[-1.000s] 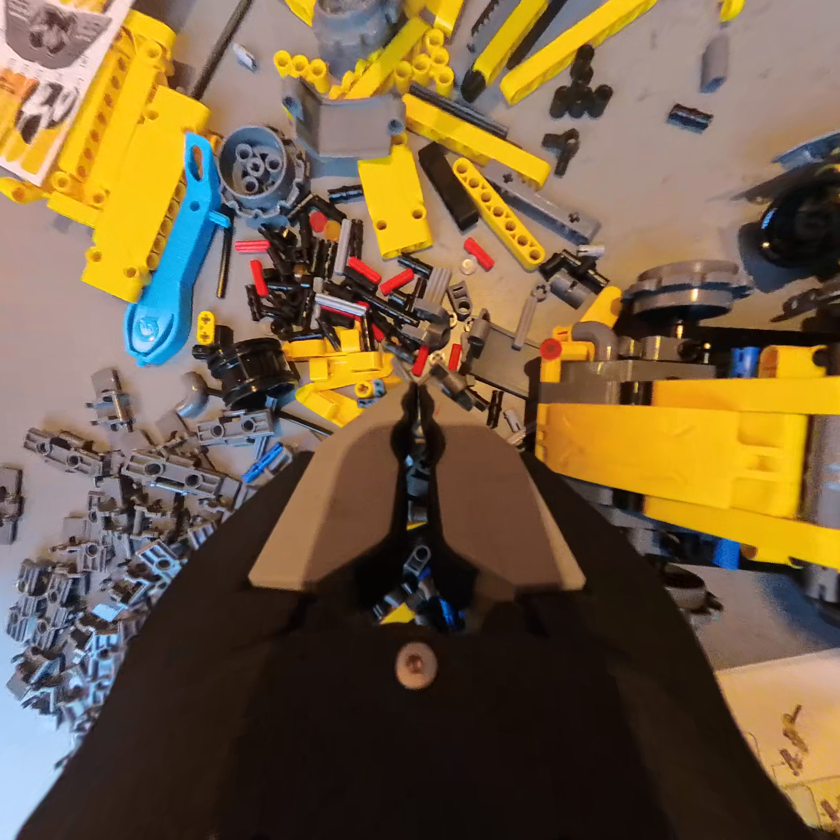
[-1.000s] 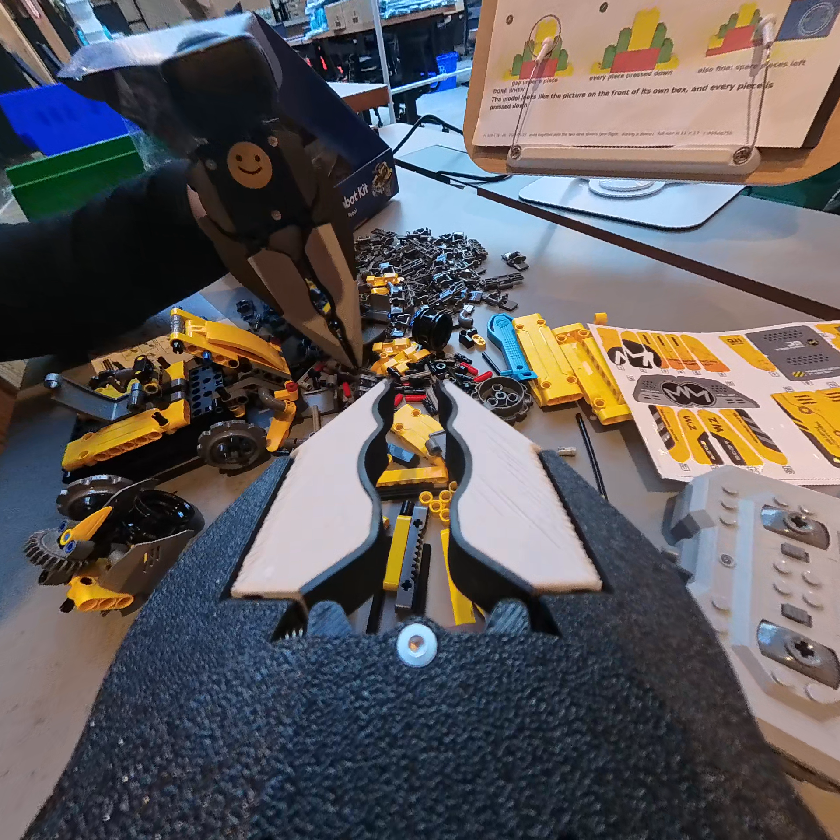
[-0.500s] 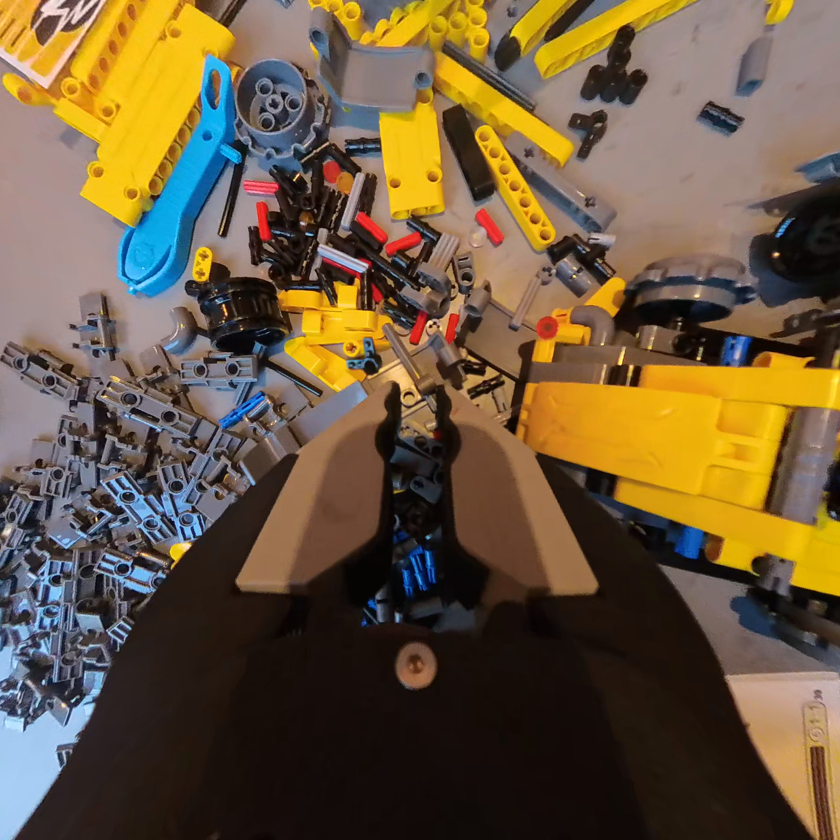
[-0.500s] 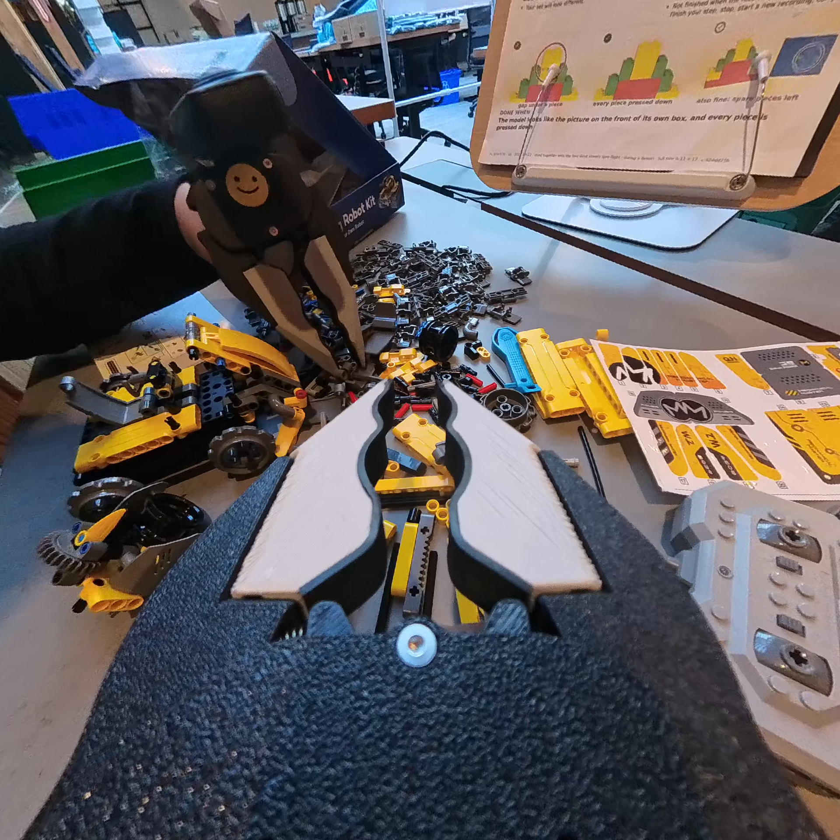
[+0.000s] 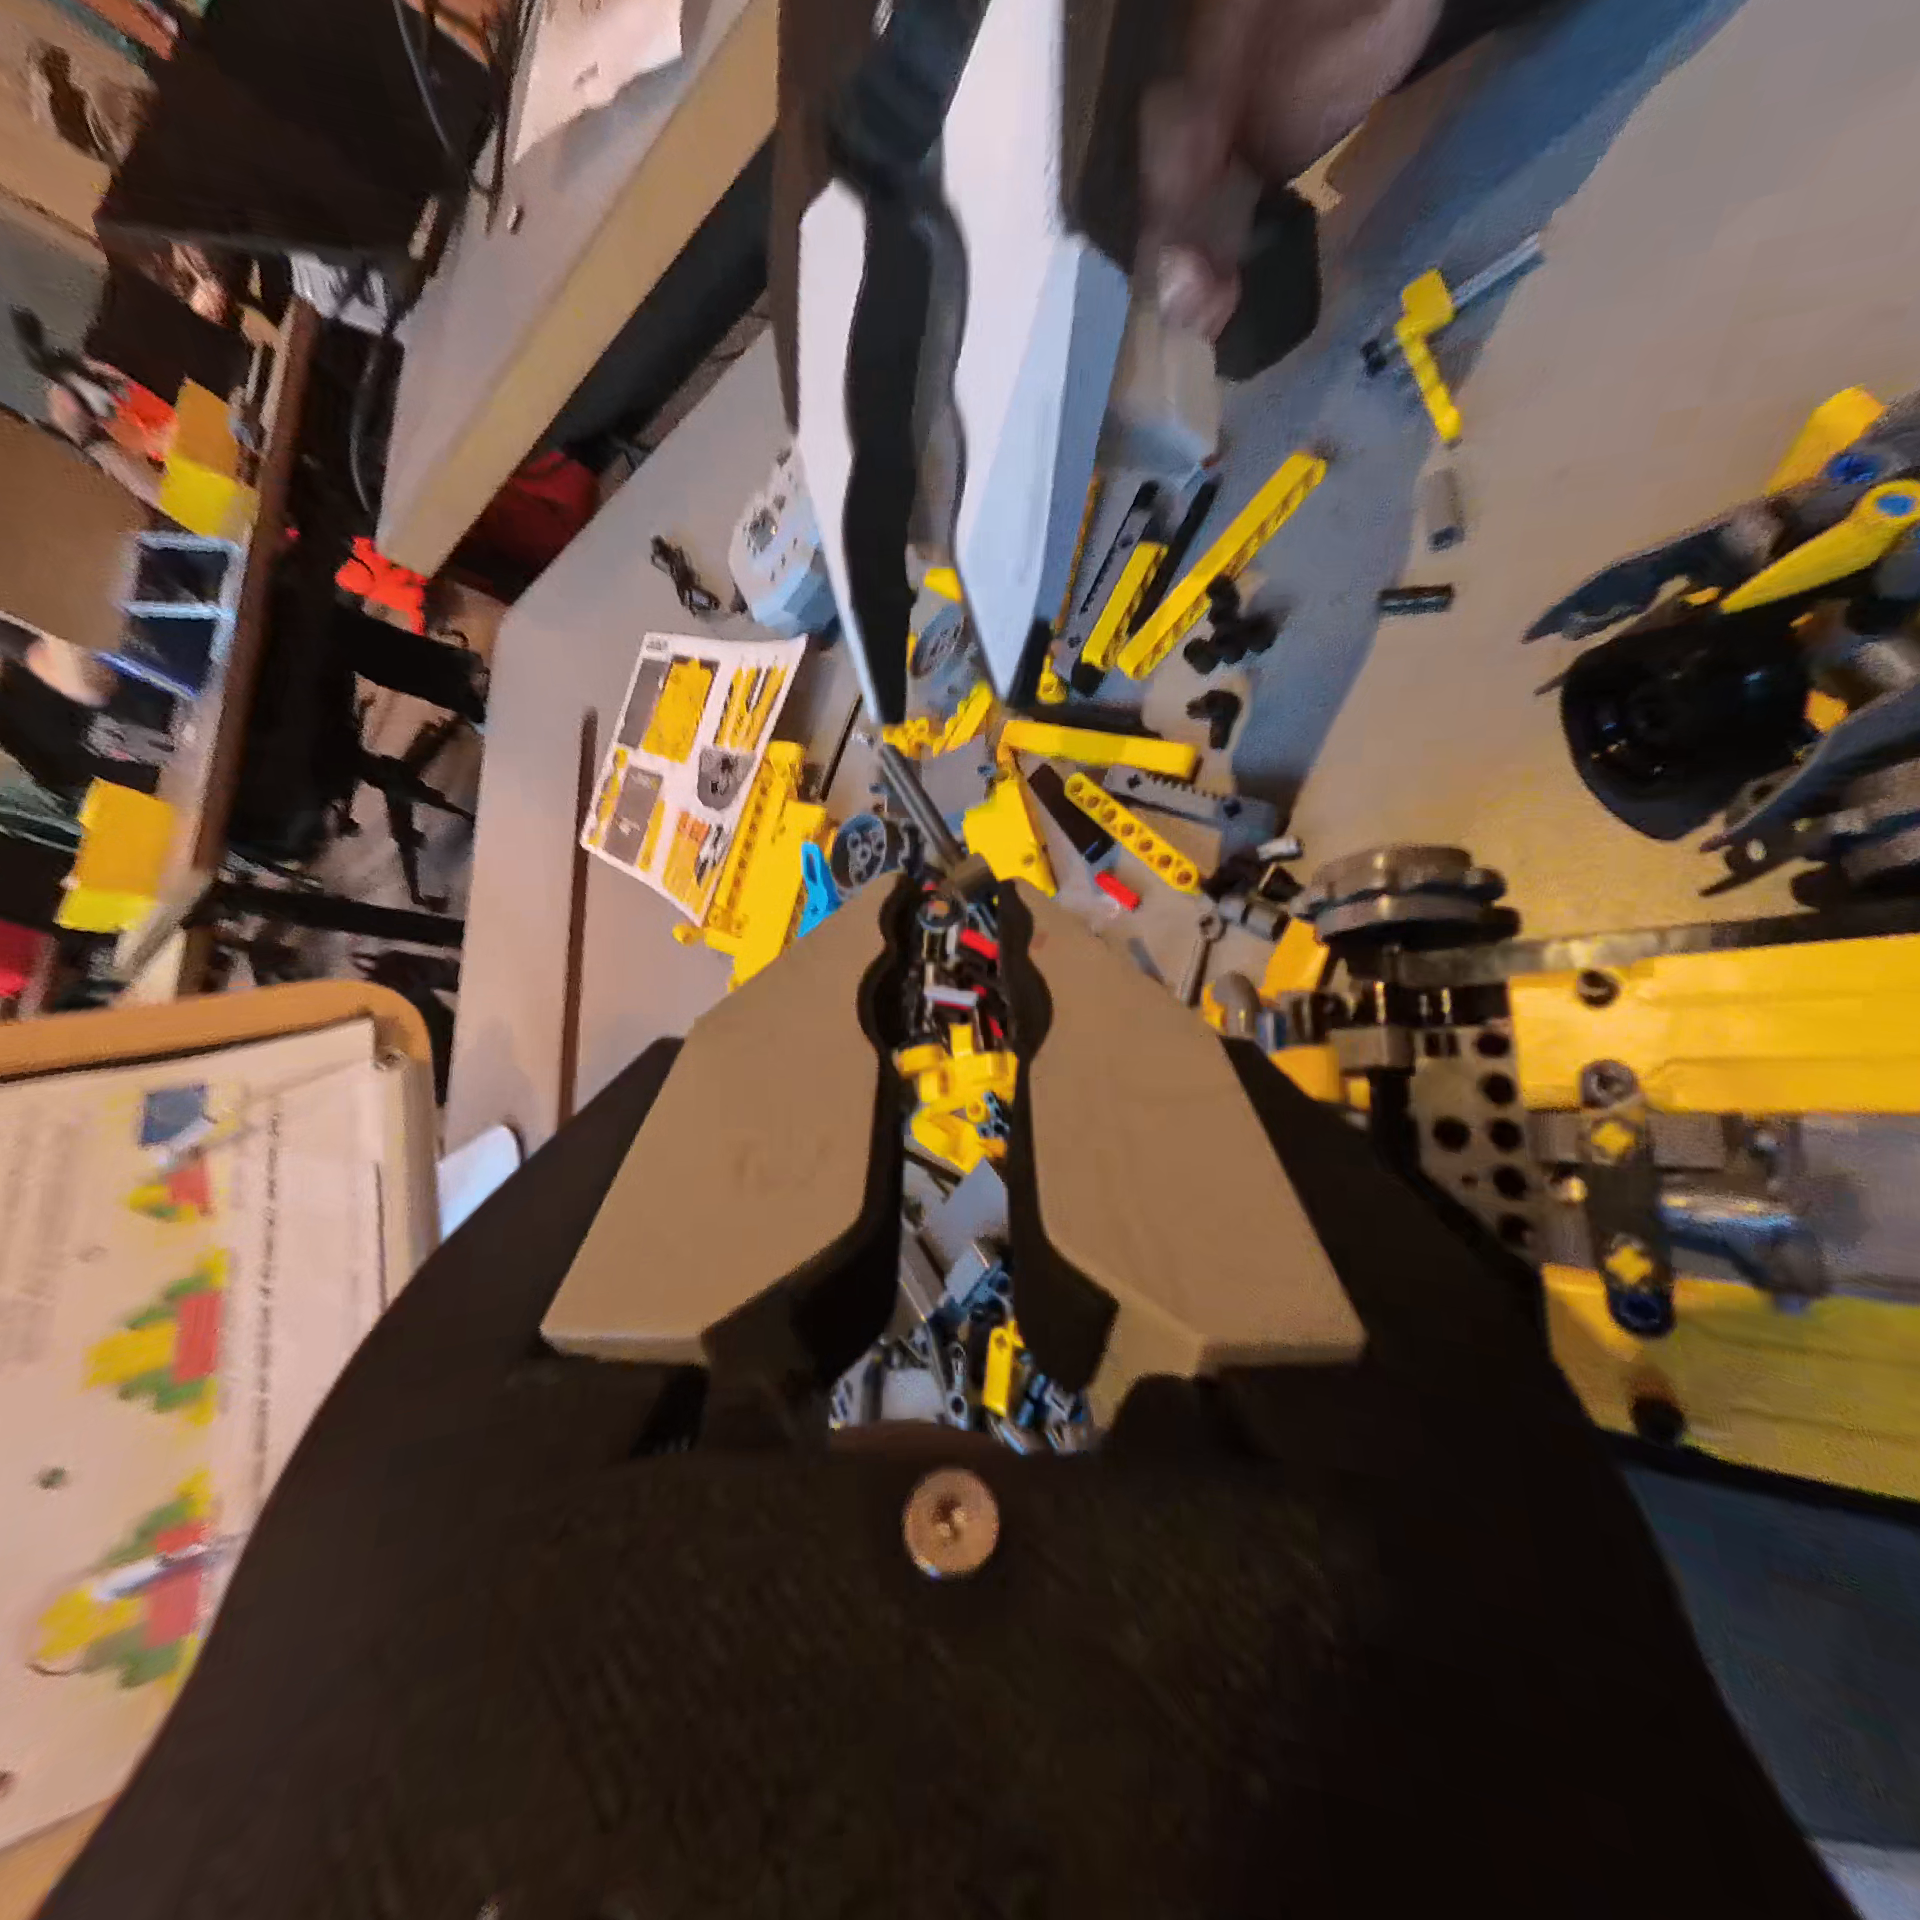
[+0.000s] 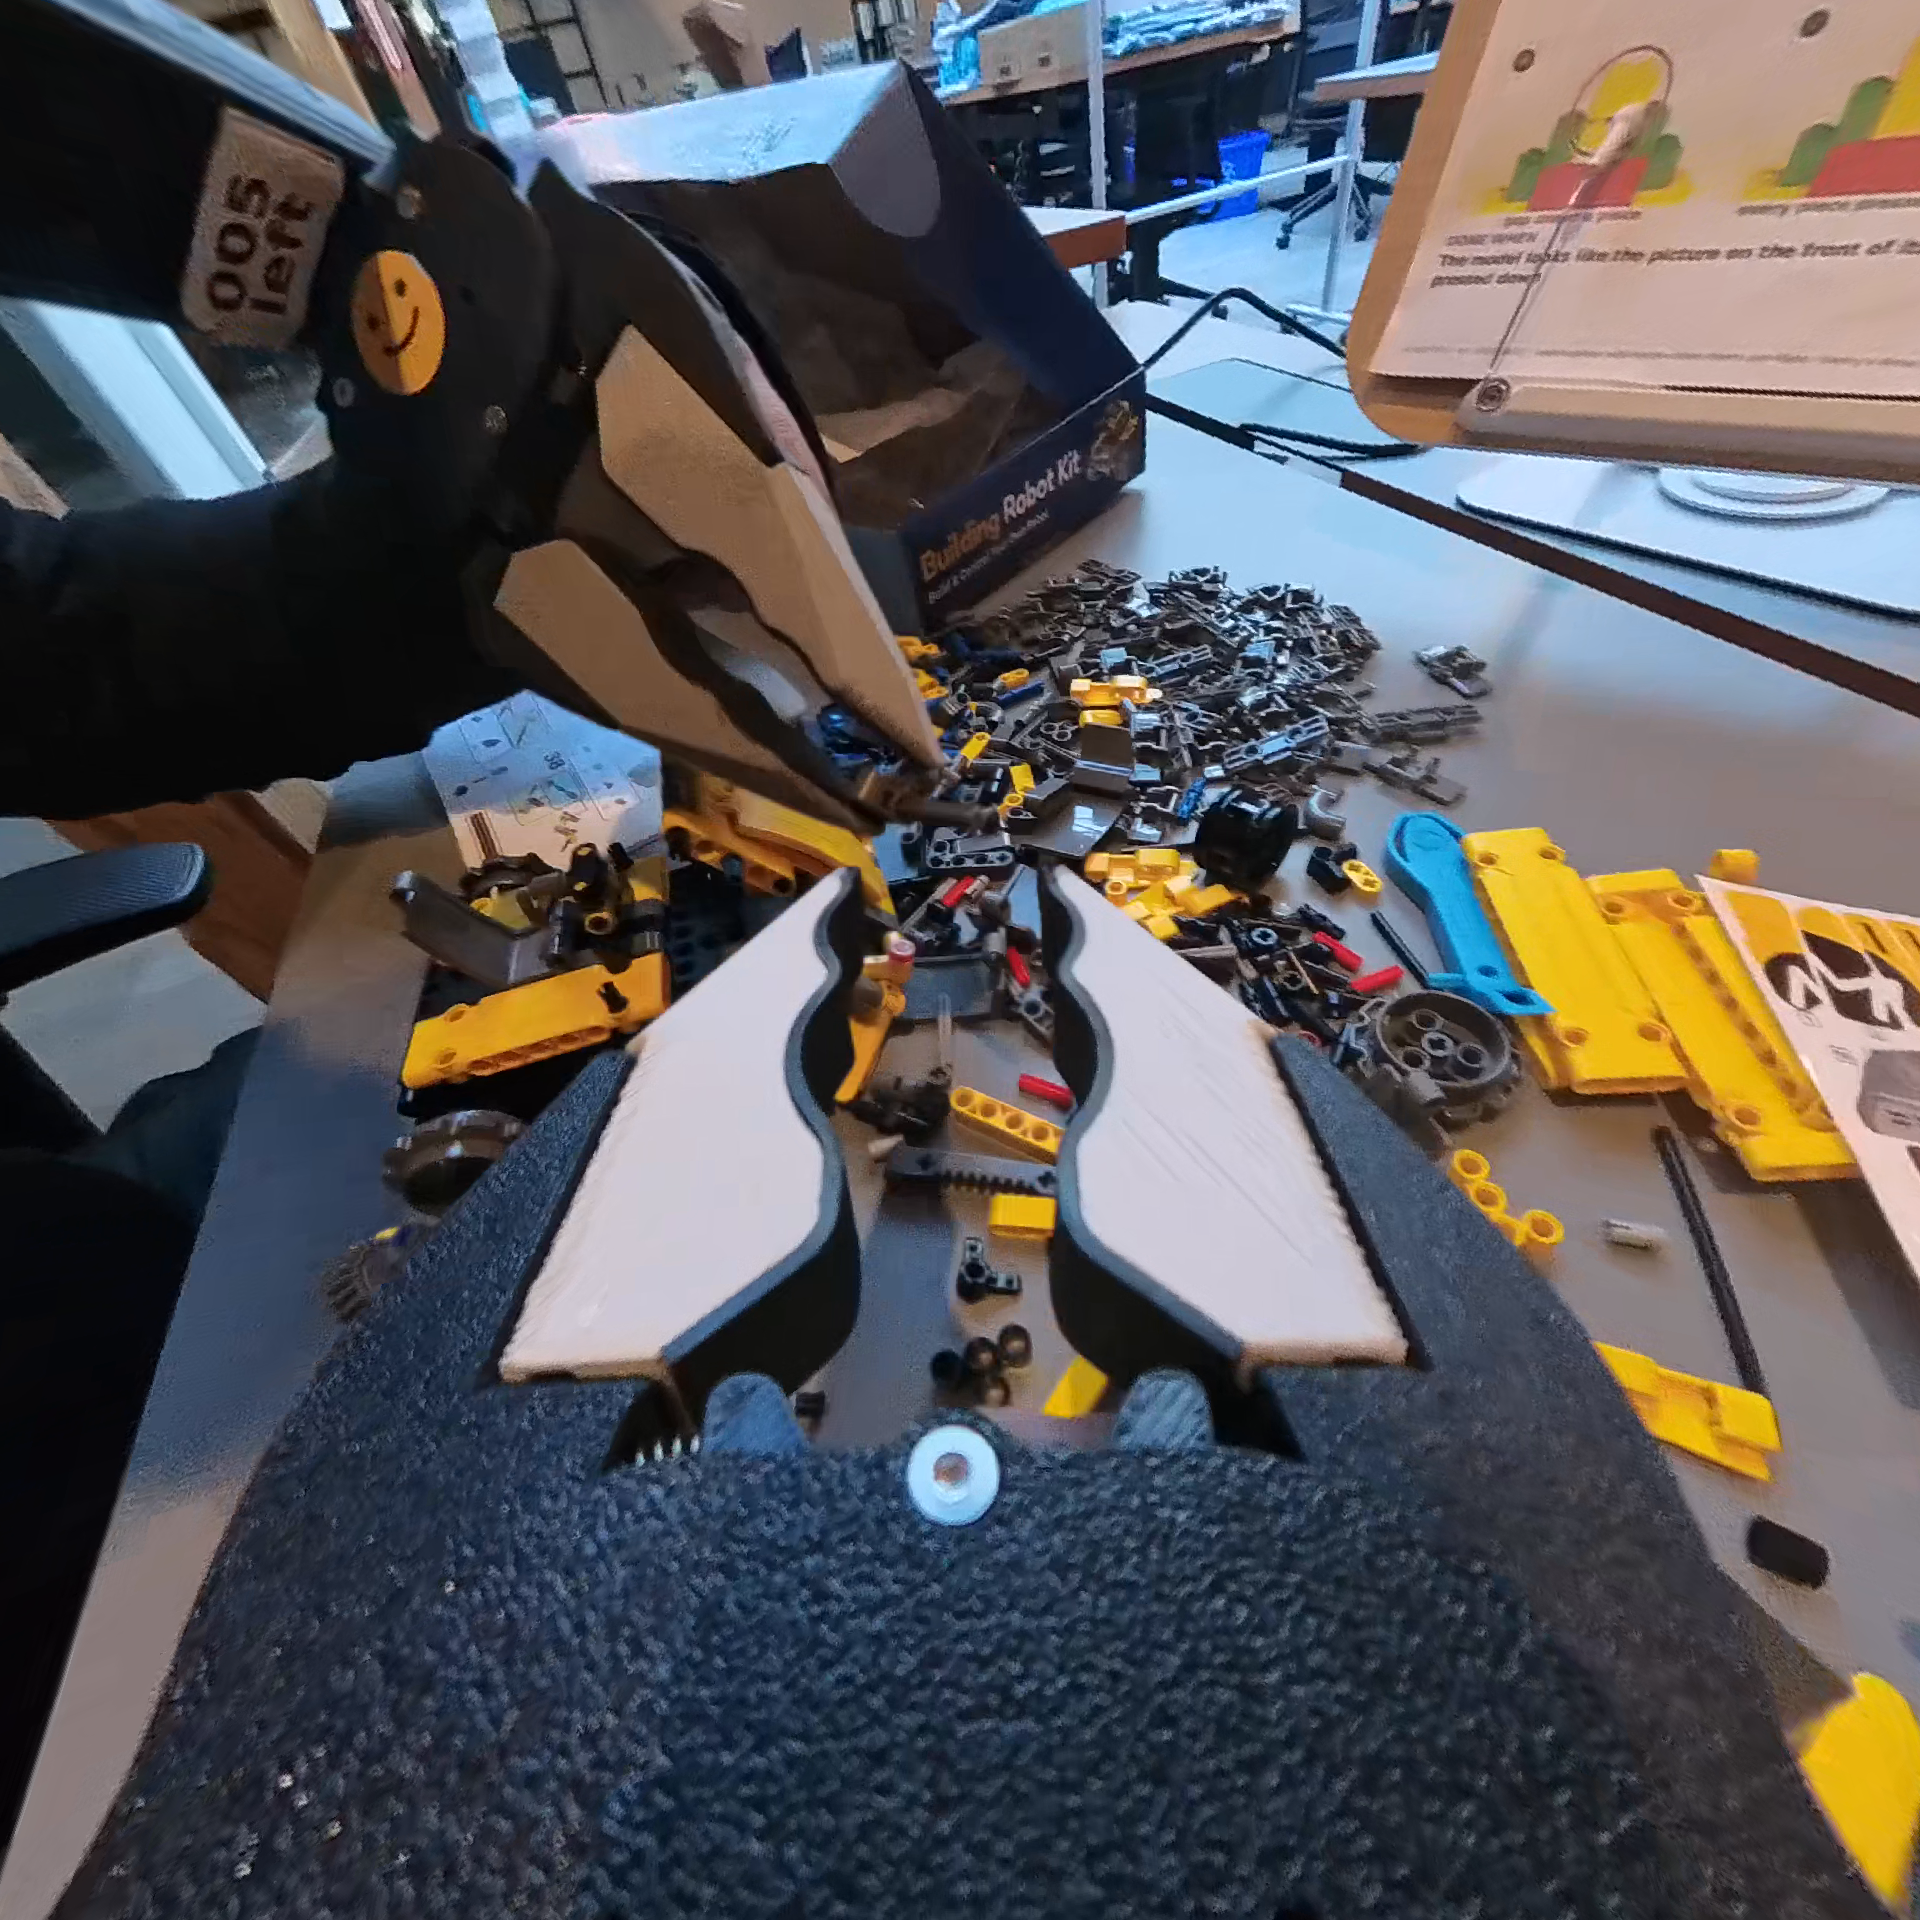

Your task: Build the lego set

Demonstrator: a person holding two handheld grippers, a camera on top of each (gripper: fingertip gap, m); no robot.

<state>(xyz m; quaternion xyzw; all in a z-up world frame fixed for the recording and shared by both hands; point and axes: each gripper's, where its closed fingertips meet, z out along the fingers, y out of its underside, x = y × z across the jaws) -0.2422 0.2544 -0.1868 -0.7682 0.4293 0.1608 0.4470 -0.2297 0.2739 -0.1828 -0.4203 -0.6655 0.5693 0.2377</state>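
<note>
My left gripper point(image 5: 951, 891) is shut on a thin grey axle point(image 5: 914, 805) that sticks out past its tips. In the right wrist view the left gripper point(image 6: 920, 790) is tilted down from the upper left, with the axle point(image 6: 951, 814) just above a pile of small black, red and yellow pieces point(image 6: 1195, 935). My right gripper point(image 6: 948, 883) is open and empty and hovers over the near side of that pile. It faces the left gripper, and it also shows in the left wrist view point(image 5: 951, 696). A partly built yellow and black vehicle point(image 6: 540, 997) lies left of the pile.
A heap of dark grey links point(image 6: 1195, 644) lies behind the pile, with an open dark box point(image 6: 935, 364) beyond. A blue tool point(image 6: 1455, 935), yellow panels point(image 6: 1621, 987) and a sticker sheet point(image 6: 1829, 997) lie to the right. A board with a printed sheet point(image 6: 1662, 208) stands at the back right. Both grippers' tips are close together, under 4 cm apart.
My left gripper has risen from the pile with the grey axle and tilted towards the right gripper. My right gripper has opened wider and moved forward over the pile.
</note>
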